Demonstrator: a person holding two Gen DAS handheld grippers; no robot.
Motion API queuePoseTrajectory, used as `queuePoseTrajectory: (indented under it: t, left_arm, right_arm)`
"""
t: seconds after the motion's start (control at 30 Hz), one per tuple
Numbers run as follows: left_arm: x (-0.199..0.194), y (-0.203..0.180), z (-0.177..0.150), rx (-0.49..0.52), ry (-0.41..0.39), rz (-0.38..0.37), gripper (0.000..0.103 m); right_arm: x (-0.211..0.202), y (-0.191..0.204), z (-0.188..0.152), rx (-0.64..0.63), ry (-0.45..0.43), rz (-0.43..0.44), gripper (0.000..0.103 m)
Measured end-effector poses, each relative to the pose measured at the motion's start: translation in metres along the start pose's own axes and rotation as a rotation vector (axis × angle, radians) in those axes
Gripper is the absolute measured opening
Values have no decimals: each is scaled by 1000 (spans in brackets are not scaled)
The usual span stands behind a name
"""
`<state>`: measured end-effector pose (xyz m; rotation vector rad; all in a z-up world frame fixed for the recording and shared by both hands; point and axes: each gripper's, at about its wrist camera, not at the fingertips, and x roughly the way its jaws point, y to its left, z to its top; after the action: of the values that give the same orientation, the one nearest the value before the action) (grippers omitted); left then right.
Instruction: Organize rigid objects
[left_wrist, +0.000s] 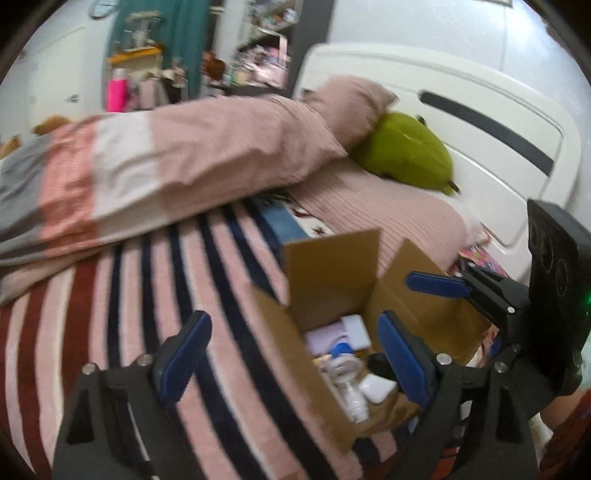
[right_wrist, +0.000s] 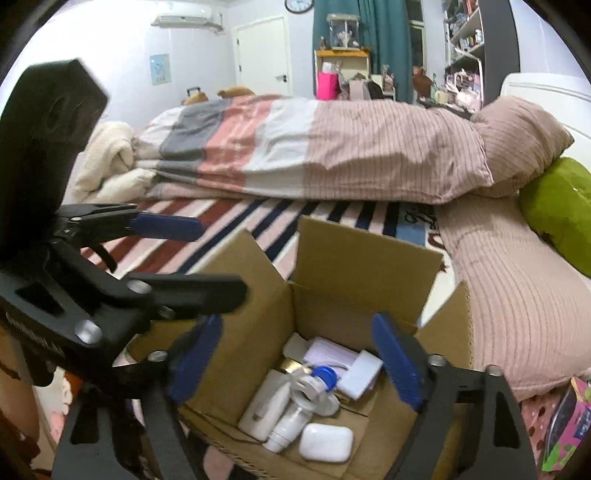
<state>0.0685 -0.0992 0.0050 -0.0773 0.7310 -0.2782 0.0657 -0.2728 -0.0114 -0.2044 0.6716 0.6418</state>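
Both grippers hang empty with fingers spread over the cardboard box (right_wrist: 332, 295) on the bed: right gripper (right_wrist: 299, 362) directly above its small items, left gripper (left_wrist: 291, 354) beside, ready to pick.

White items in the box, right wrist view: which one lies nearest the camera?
The rounded white case, smooth and pebble-shaped, lies nearest, at the front of the cardboard box. The small white bottle lies just left of it.

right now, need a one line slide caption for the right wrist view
Open right gripper above a cardboard box of small white items on a striped bed, left gripper alongside.
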Motion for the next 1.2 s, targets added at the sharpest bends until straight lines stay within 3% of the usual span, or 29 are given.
queuePoseTrajectory:
  t: [0.2, 0.33, 0.53, 1.2]
  left_arm:
    - [-40, 32, -15, -79, -88, 157, 90]
    - [-55, 47, -24, -114, -121, 214, 90]
    - [-67, 59, -31, -143, -145, 233, 90]
    - [-73, 54, -32, -143, -161, 261, 90]
  right_arm:
    - [-5, 14, 3, -19, -58, 42, 99]
    - [-8, 21, 5, -15, -82, 67, 99]
    - [-18, 24, 12, 5, -126, 106, 99]
    - [-25, 31, 14, -16, -143, 95, 99]
